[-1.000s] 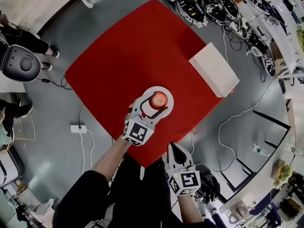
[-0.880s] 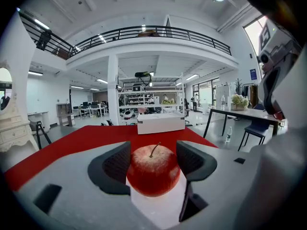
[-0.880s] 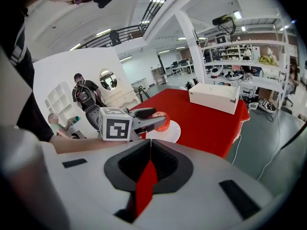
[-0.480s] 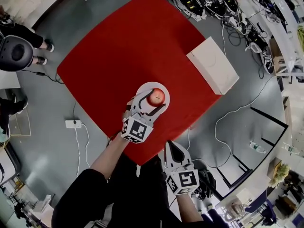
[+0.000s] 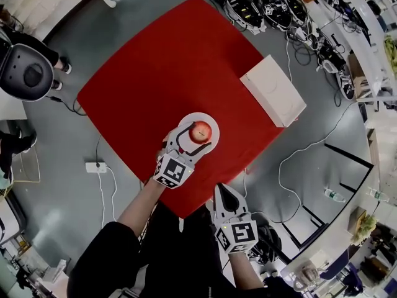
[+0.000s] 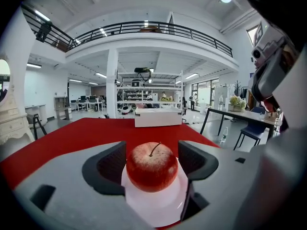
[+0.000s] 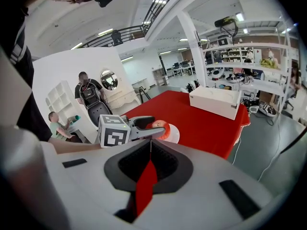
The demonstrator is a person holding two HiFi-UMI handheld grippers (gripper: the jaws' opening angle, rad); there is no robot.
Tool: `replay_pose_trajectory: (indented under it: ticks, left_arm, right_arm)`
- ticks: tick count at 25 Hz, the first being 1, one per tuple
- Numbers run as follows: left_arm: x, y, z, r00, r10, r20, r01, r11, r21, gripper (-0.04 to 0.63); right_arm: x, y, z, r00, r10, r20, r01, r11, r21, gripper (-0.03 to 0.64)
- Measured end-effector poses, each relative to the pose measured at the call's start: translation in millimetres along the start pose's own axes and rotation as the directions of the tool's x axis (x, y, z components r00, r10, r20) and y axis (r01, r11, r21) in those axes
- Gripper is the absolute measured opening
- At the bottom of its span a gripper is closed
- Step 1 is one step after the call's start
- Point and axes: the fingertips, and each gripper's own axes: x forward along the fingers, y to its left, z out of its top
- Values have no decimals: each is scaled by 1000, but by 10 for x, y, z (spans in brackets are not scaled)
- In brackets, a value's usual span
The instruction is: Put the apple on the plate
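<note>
A red apple (image 5: 200, 131) with its stem up rests on a small white plate (image 5: 213, 121) near the front edge of the red table (image 5: 161, 73). My left gripper (image 5: 196, 138) reaches over the plate with the apple (image 6: 151, 166) between its jaws. The jaws are opening, and the dark pads (image 6: 111, 166) stand right beside the fruit's sides without squeezing it. The plate (image 6: 158, 205) shows below the apple. My right gripper (image 5: 226, 194) hangs off the table's near corner, jaws shut and empty. From the right gripper view (image 7: 150, 140) the apple (image 7: 160, 128) shows beyond the left gripper.
A white box (image 5: 273, 90) lies at the table's right edge. Several spare grippers and cables (image 5: 267, 8) crowd the floor beyond the far corner. A power strip (image 5: 99, 167) lies on the floor at left, near an office chair (image 5: 25, 73) and seated people.
The left gripper has sunk slightly with the apple, which now rests on the plate, and its jaws have spread a little. The right gripper has kept still.
</note>
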Motion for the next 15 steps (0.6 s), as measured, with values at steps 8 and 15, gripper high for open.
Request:
replay_pose_trajectory:
  ticks: [8,15]
  left_arm:
    - [-69,3,82,1000,5,-1,-5,1000,-21,325]
    - [-413,115,586,993,35,109,-28,997,-72,290]
  right_arm:
    - [-86,-176,56,998,-69,-3,69,997,-20,12]
    - [-141,-165,156,995,-101,3,101,993,-60,12]
